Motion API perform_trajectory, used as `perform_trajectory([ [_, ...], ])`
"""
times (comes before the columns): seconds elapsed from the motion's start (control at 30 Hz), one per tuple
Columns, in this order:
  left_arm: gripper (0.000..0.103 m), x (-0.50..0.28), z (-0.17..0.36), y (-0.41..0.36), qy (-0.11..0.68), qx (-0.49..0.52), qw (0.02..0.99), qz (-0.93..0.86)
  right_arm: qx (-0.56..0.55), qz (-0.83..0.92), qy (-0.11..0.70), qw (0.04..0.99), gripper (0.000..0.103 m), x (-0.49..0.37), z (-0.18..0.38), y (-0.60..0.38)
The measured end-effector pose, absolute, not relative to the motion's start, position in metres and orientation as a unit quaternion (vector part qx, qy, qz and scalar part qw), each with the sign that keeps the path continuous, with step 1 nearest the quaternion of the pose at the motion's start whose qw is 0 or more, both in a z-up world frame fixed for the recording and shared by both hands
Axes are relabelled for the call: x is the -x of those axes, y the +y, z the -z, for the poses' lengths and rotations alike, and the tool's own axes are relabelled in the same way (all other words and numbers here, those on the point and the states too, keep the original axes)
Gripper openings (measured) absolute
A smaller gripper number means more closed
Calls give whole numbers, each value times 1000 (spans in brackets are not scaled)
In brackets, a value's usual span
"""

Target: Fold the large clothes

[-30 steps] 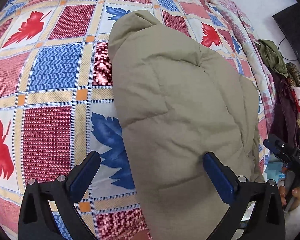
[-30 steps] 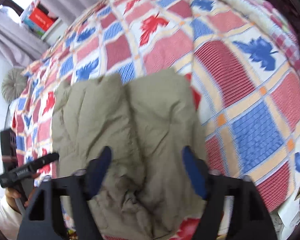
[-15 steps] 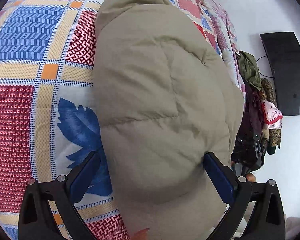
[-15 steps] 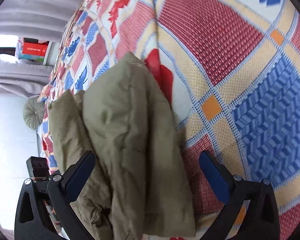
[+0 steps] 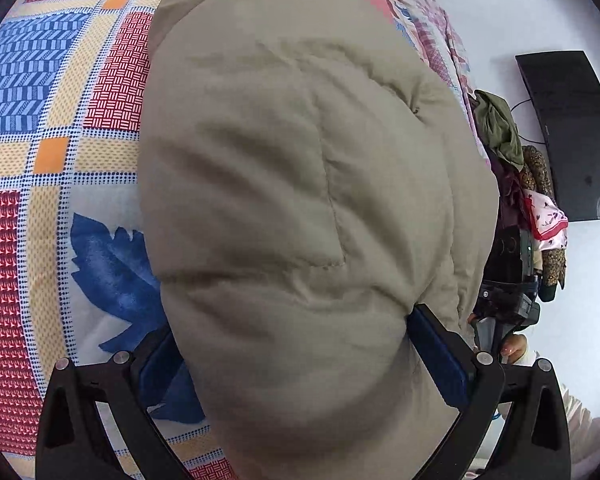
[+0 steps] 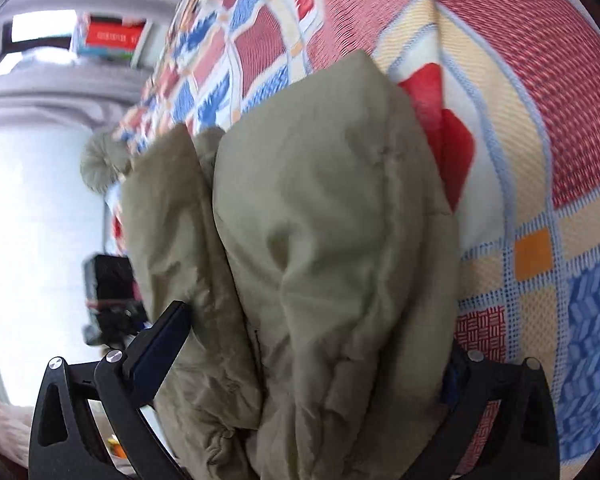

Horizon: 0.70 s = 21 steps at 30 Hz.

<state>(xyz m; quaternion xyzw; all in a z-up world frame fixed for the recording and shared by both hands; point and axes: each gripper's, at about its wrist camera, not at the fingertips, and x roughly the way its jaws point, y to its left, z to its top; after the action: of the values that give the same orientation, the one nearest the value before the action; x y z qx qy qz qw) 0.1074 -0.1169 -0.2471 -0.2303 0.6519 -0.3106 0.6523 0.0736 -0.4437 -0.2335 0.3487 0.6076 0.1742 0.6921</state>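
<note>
A khaki padded jacket (image 5: pixel 284 184) lies folded into a thick bundle on the patchwork quilt (image 5: pixel 40 92). My left gripper (image 5: pixel 296 360) is low over one end of it, jaws wide open. The puffy fabric bulges up between the blue pads (image 5: pixel 436 352) and covers part of the left one. From the opposite end my right gripper (image 6: pixel 304 360) straddles the jacket (image 6: pixel 320 220), also wide open. Its left finger (image 6: pixel 160 344) is clear of the cloth; the right finger is mostly hidden under a fold. Neither pair of pads squeezes the fabric.
The bed edge runs close behind the jacket in the left wrist view. Beyond it are a heap of clothes (image 5: pixel 500 136) and a black screen (image 5: pixel 568 132) on the white wall. A round cushion (image 6: pixel 100 160) and boxes (image 6: pixel 112 38) lie past the far bed side.
Both grippers have sunk and tipped down toward the jacket, which now fills the space between their fingers. The right jaws have spread wider than a second ago.
</note>
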Motion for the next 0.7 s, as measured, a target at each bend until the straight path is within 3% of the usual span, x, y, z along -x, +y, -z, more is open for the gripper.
perform_trajectory([
  [0.17, 103, -104, 266, -114, 656, 281, 626, 315, -281, -136, 642, 700, 103, -89, 234, -424],
  [0.47, 103, -107, 259, -123, 654, 262, 636, 313, -113, -130, 636, 752, 103, -88, 183, -363],
  [0.57, 103, -105, 258, -122, 653, 259, 637, 318, -133, -148, 639, 743, 103, -100, 194, -368],
  [0.7, 103, -107, 261, -140, 654, 277, 625, 323, -268, -188, 644, 692, 103, -103, 241, -400],
])
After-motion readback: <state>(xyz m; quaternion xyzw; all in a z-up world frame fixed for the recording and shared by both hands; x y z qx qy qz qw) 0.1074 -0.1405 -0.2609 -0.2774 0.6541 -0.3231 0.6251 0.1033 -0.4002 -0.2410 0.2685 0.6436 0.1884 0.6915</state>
